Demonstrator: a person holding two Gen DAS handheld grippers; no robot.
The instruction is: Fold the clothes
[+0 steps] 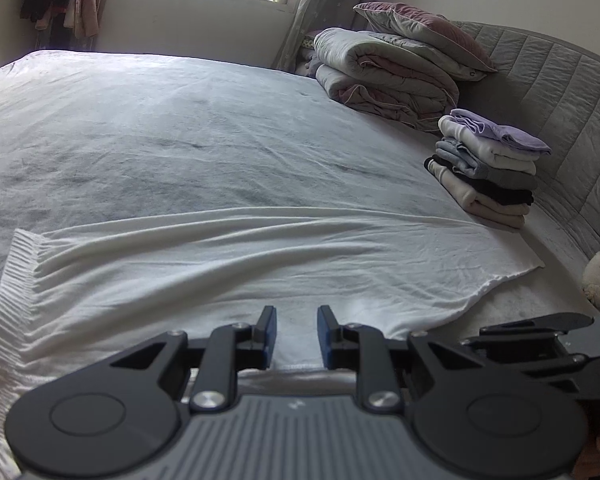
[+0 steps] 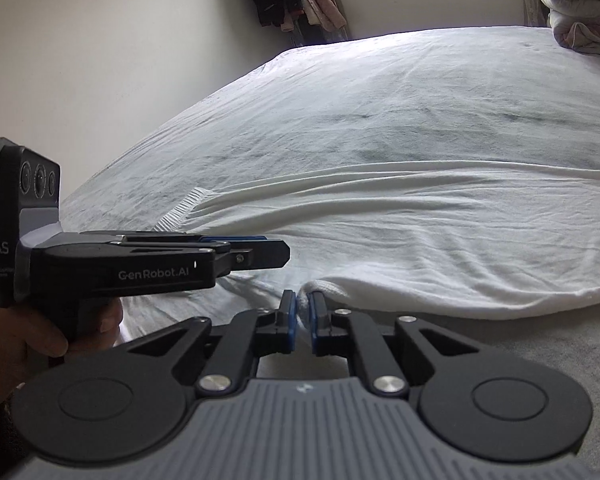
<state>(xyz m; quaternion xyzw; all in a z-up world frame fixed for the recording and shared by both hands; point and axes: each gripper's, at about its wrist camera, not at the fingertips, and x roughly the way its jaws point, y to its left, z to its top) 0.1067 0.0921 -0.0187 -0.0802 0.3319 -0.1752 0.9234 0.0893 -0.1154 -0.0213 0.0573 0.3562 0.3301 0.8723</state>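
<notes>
One white knit garment, ribbed hem left, lies wrinkled on the bed. Right gripper fingers pinch its near edge; left gripper fingers stand narrowly parted, whether gripping cannot be told.

Right tool — pinched on white garment edge

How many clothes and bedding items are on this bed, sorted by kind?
Spread white garment: 1
Stack of folded clothes: 1
Folded quilts: 2
Pillow: 1
Total: 5
</notes>
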